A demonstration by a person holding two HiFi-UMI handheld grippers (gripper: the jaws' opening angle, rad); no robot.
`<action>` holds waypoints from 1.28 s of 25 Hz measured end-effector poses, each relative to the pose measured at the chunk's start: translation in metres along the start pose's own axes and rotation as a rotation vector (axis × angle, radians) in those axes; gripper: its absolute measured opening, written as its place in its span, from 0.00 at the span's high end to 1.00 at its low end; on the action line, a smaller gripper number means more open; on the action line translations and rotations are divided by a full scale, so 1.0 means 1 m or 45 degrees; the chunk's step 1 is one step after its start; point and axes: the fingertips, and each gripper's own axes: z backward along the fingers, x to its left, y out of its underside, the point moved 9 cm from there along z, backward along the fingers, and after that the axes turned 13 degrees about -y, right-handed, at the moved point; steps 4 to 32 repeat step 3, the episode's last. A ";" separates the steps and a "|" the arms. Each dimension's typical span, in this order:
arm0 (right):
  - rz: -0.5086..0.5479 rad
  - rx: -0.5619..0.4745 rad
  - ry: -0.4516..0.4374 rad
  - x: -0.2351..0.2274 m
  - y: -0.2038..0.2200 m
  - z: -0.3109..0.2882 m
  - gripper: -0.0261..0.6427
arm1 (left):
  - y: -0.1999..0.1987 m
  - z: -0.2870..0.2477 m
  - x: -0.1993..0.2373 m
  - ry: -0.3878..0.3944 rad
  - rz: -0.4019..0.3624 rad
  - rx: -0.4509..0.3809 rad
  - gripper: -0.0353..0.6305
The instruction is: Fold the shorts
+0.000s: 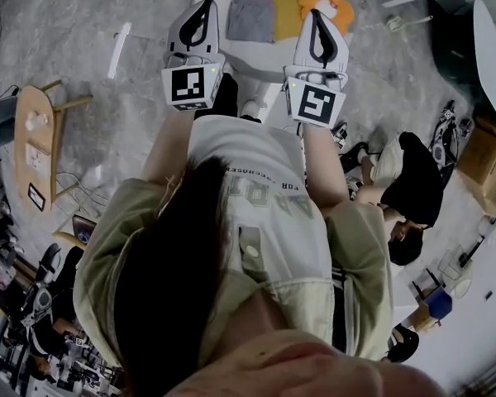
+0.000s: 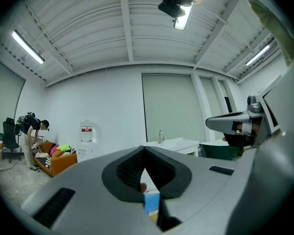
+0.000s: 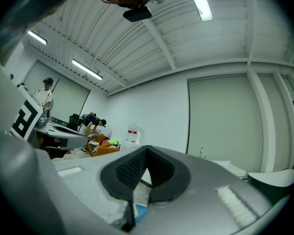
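holding nothing, left gripper (image 1: 203,8) and right gripper (image 1: 317,16) sit closed near the grey shorts (image 1: 250,17).

Room setting. The floor (image 1: 83,31) was mottled grey and the walls (image 2: 108,102) white. A ribbed white ceiling (image 2: 103,28) carried tube lights (image 2: 27,47). An orange sofa (image 2: 59,163) stood by the far wall. A wooden stool (image 1: 35,139) and cardboard boxes (image 1: 484,160) flanked the floor.

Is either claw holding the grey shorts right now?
No: the grey shorts lie untouched on the white table, while the left gripper and right gripper are shut on nothing.
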 end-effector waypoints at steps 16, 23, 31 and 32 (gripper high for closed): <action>0.012 0.004 -0.001 0.000 -0.003 0.001 0.96 | -0.001 0.001 0.000 0.002 0.004 0.004 0.94; 0.012 0.004 -0.001 0.000 -0.003 0.001 0.96 | -0.001 0.001 0.000 0.002 0.004 0.004 0.94; 0.012 0.004 -0.001 0.000 -0.003 0.001 0.96 | -0.001 0.001 0.000 0.002 0.004 0.004 0.94; 0.012 0.004 -0.001 0.000 -0.003 0.001 0.96 | -0.001 0.001 0.000 0.002 0.004 0.004 0.94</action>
